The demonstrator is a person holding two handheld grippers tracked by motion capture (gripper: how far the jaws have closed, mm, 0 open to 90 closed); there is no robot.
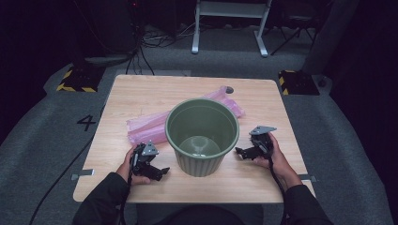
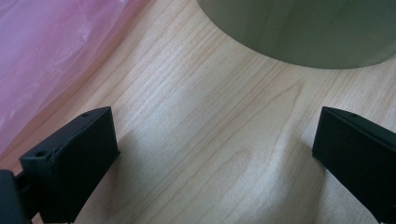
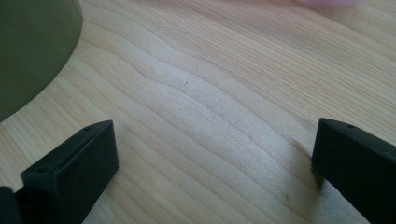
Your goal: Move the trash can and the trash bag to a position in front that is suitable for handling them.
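A wooden table (image 1: 141,89) is seen from above, with a green ribbed bin (image 1: 202,136) standing upright at its middle and a folded pink plastic bag (image 1: 145,126) lying flat behind it. Starting at the left, the left gripper (image 1: 157,172) is held low over the table, its jaws spread wide and nothing gripped between them; the bag lies just beyond and ahead of it, and the bin stands just to its inner side, apart from the jaws. Farther right, the right gripper (image 1: 240,151) is held on the opposite side of the bin, jaws likewise wide apart and empty, pointed toward the bin wall without touching it. Judged from how things lie, the work looks barely begun — the bag is flat, not opened, and has not been fitted into the bin, which appears empty; picking up the bag, opening it and lining the bin would all seem to remain. In the left gripper view, the bag's thin, crinkled, translucent film (image 2: 51,51) is shown close ahead of the left-hand jaw, with the bin's curved wall (image 2: 303,32) ahead of the other — detail lost from above. In the right gripper view, bare wood grain lies between the jaws, the bin's wall (image 3: 32,46) sits off to one side, and a pink sliver (image 3: 327,2) is caught at the far edge; the bin's empty inside is given by the high view alone.
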